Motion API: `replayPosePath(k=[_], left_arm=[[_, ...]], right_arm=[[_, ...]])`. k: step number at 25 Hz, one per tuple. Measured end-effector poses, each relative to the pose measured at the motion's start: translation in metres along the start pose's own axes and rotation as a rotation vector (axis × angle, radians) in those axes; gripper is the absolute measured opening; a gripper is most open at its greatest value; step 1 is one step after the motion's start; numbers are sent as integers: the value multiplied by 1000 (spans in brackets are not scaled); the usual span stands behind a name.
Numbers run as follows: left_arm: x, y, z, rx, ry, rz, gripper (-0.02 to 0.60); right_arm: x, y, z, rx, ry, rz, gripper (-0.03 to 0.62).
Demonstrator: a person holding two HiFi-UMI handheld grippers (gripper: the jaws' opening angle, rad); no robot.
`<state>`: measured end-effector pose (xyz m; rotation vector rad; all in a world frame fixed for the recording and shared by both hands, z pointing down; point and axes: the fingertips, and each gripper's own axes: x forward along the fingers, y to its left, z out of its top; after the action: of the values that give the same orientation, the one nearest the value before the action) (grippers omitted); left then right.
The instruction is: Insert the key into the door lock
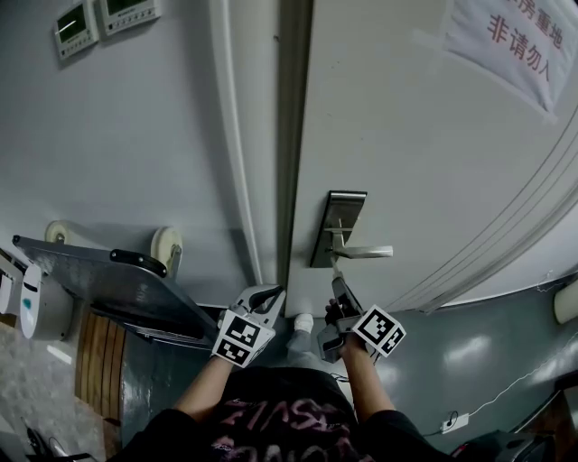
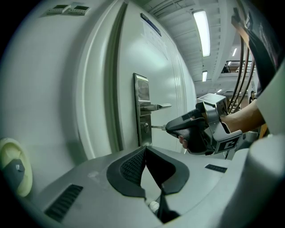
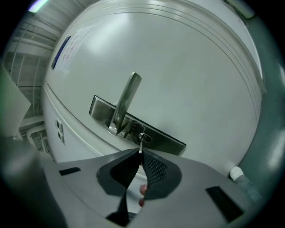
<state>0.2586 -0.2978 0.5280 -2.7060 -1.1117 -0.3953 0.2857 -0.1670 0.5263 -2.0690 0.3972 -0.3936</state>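
At door lock (image 2: 144,126): right gripper (image 3: 139,153) fingers clamped on key (image 2: 158,127), tip touching lock; left gripper (image 2: 144,149) fingers together, empty.

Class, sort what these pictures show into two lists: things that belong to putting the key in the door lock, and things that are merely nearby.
Belongs to the job: key, held in the right tongs; keyhole in the lock plate; door.

Merely nearby: left tongs, shut and empty; wall panels; paper notice; metal trolley.
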Motion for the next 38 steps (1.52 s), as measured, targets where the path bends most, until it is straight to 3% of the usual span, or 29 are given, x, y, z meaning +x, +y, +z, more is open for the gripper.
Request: replayPosePath(k=[18, 38], left_arm=[[-1, 5, -8, 0, 21, -5, 12], [0, 7, -10, -4, 25, -8, 13]], right_arm=[[11, -4, 4, 240, -60, 39, 80], [22, -8, 3, 400, -100, 43, 80]])
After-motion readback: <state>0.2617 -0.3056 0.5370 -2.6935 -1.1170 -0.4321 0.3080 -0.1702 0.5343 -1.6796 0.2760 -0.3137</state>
